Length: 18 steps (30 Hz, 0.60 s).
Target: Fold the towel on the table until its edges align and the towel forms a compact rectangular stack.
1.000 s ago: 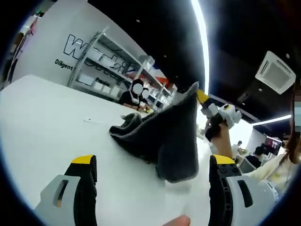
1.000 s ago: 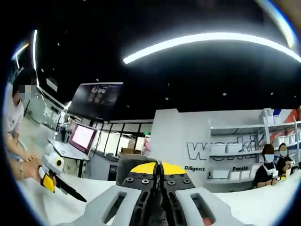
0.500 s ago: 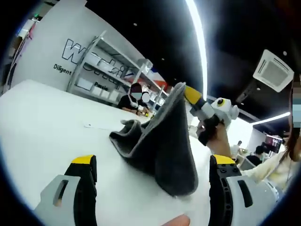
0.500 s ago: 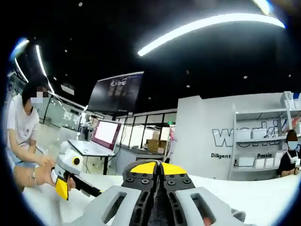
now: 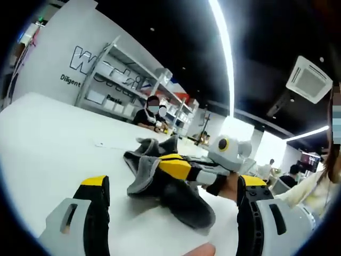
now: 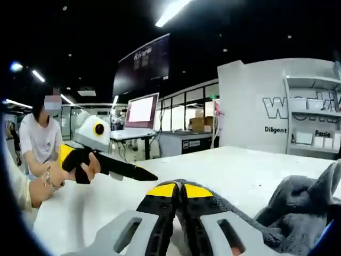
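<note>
Grey towel (image 5: 170, 184) on white table (image 5: 48, 138) — right gripper (image 5: 173, 165) clamping it, shelves (image 5: 117, 69) behind.

towel (image 5: 160, 176) on table (image 5: 48, 144) — crumpled

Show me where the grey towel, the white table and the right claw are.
grey towel (image 5: 184, 200): left gripper view, lower flap on the table.
white table (image 5: 48, 144): left gripper view, bare top.
right claw (image 6: 179, 188): right gripper view, between its yellow tips, shut on the towel.

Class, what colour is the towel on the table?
Dark grey towel, seen best in the left gripper view.
</note>
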Motion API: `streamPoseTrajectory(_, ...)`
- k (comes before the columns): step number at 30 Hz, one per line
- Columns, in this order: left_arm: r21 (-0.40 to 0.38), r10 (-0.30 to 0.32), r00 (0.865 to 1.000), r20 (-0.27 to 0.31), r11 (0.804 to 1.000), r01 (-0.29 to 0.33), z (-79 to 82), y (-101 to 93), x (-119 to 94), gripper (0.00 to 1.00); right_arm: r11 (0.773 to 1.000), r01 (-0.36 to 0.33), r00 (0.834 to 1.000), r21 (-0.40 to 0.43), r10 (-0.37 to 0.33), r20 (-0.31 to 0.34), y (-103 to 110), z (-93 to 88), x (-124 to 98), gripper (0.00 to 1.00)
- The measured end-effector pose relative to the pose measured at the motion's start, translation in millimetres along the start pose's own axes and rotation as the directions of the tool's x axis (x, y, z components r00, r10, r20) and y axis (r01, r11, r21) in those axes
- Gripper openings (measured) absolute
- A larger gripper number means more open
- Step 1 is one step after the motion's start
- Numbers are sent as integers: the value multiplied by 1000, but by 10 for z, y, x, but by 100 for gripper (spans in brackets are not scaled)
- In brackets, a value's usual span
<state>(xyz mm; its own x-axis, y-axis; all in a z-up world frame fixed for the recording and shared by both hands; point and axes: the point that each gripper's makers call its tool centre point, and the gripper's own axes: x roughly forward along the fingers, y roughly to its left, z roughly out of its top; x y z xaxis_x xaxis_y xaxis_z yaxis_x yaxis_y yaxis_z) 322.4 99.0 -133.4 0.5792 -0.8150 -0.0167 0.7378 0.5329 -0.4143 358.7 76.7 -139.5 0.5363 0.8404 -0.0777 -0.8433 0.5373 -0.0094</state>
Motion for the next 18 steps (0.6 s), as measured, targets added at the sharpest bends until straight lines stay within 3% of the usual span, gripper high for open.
streamPoseTrajectory(6,3,1,1000,0,1000,-1,10,10,-1,98,997,-75,994,29,77,-74,196,-205,39,5)
streamPoseTrajectory(10,1,1,1000,-2,1000,-1,8,14,-2,98,995,-87,988,46,92,-125,233,-324,37,22)
streamPoseTrajectory(13,0,1,1000,-4,1000,-1,-1,8,-2,98,996,-87,986,-12,85,-143,210,-323,32,30)
streamPoseTrajectory(18,-2,-1,1000,-2,1000,1,9,14,-6,98,987,-55,978,-150,23,-209,106,-335,-45,53)
